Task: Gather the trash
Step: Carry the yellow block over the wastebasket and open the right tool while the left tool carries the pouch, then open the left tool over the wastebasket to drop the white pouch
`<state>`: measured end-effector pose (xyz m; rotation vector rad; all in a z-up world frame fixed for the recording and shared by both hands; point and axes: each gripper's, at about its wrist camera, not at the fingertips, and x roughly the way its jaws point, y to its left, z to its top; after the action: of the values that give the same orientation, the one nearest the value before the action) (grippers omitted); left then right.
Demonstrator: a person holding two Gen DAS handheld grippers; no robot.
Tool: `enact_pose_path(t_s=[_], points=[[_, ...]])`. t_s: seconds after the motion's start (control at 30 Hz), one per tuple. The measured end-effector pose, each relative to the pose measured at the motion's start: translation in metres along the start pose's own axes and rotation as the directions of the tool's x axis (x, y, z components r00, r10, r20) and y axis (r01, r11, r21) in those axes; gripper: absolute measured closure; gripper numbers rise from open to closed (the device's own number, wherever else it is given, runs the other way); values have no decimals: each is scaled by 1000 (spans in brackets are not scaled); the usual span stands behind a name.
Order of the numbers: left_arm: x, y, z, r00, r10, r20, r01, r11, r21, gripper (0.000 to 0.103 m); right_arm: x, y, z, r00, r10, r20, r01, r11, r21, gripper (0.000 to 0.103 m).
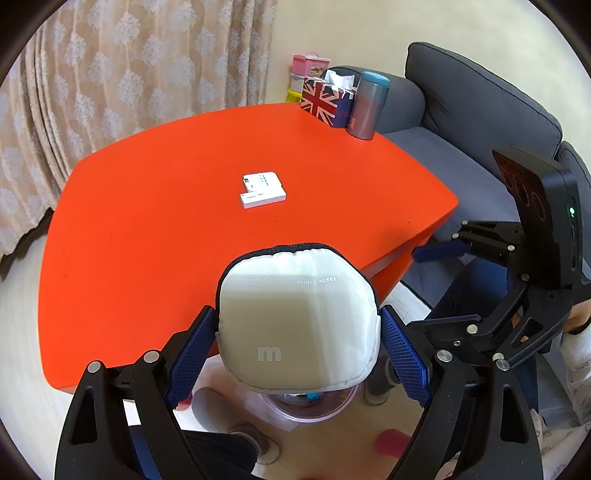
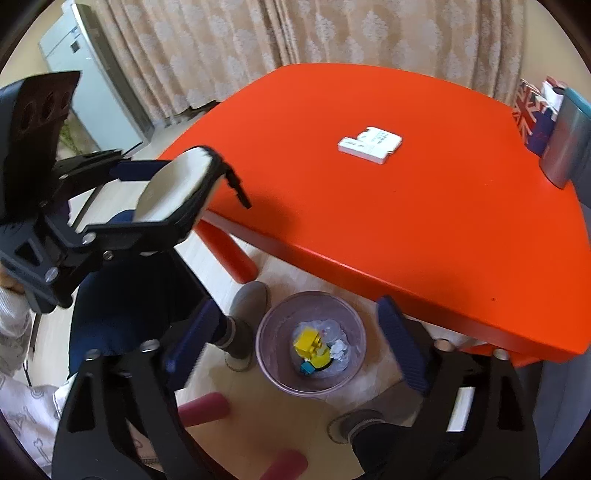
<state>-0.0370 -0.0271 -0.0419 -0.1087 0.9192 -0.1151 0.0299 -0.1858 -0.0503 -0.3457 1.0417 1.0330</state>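
- You get bright, even daylight glowing through the curtains, with soft shadows.
- Your fisheye views bend edges into dark corners.
- Floor looks slightly blurred.

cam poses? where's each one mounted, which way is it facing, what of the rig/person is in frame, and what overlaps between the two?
Left wrist: on the left gripper, facing down over the table; holds a white pouch; right gripper at right.
Right wrist: on the right gripper, open, facing down into the bin on the floor; the person's shoes show.
Shared: table, white box, tissue box, bin, pouch.
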Motion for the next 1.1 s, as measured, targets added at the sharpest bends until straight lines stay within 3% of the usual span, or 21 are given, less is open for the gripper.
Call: enact_pose_path(t_s=[0.17,1.1], points=[[3,-2,-2,1000,-7,-11,7,1000,6,19,-3,-5,2,999,-40,4,40,999,18,3],[19,-24,-5,997,-50,-65,54,997,52,19,-36,-27,2,991,-117,71,109,988,110,3]])
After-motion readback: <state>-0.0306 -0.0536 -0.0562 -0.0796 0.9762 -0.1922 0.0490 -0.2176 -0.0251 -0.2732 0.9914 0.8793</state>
